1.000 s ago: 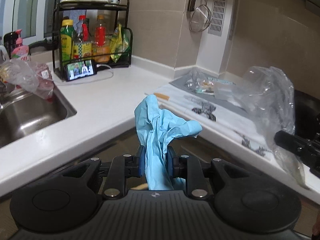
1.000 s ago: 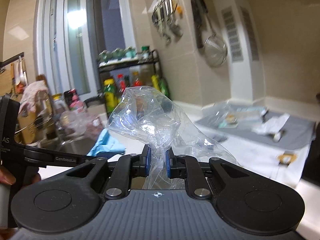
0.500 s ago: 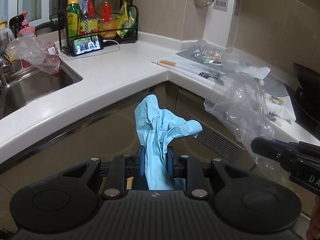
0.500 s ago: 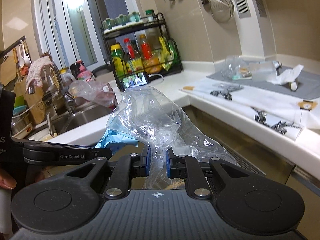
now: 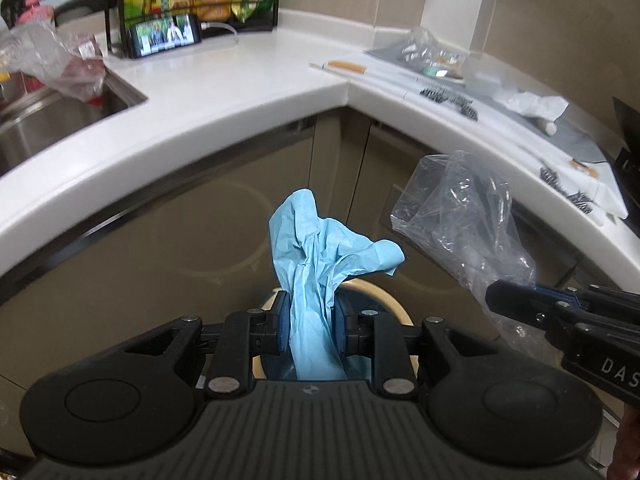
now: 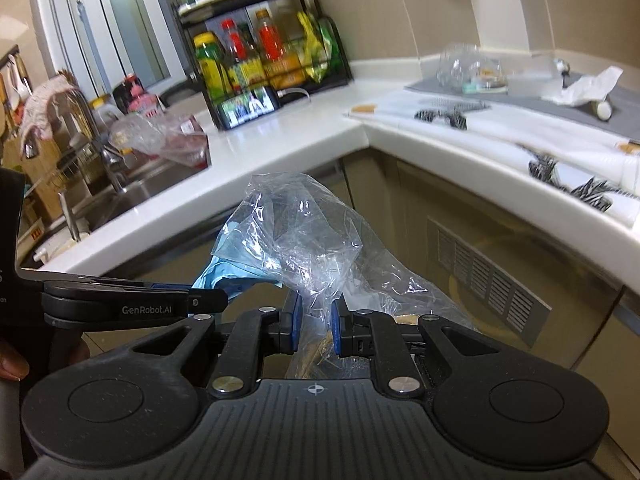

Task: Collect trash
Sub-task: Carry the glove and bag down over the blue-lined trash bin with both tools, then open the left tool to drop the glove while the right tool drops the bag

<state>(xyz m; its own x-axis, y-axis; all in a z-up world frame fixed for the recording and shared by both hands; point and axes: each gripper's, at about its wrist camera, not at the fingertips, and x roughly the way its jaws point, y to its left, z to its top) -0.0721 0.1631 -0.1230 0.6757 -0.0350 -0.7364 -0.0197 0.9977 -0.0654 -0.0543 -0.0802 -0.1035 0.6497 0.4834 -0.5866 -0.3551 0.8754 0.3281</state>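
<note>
My left gripper (image 5: pixel 309 322) is shut on a crumpled light-blue glove (image 5: pixel 320 256), which sticks up between the pads. My right gripper (image 6: pixel 315 320) is shut on a clear plastic bag (image 6: pixel 304 232). In the left wrist view that bag (image 5: pixel 464 208) hangs at the right, pinched by the right gripper (image 5: pixel 500 296). Both hands are below the counter edge, in front of the cabinet doors. Under the left gripper shows the cream rim of a round bin (image 5: pixel 394 304), mostly hidden. From the right wrist view the glove (image 6: pixel 224 272) and the left gripper (image 6: pixel 208 300) are at the left.
A white L-shaped counter (image 5: pixel 248 92) curves above the hands. On it lie more clear wrapping (image 5: pixel 424 46), a crumpled white paper (image 5: pixel 536 106) and a phone (image 5: pixel 166 34) before a black bottle rack (image 6: pixel 264 52). A sink (image 5: pixel 48 120) holding a plastic bag is at left. A vent grille (image 6: pixel 488 276) sits in the cabinet.
Both grippers have sunk from above the counter to below its edge, tilting downward, each keeping its load. The bin rim has come into view under the left gripper.
</note>
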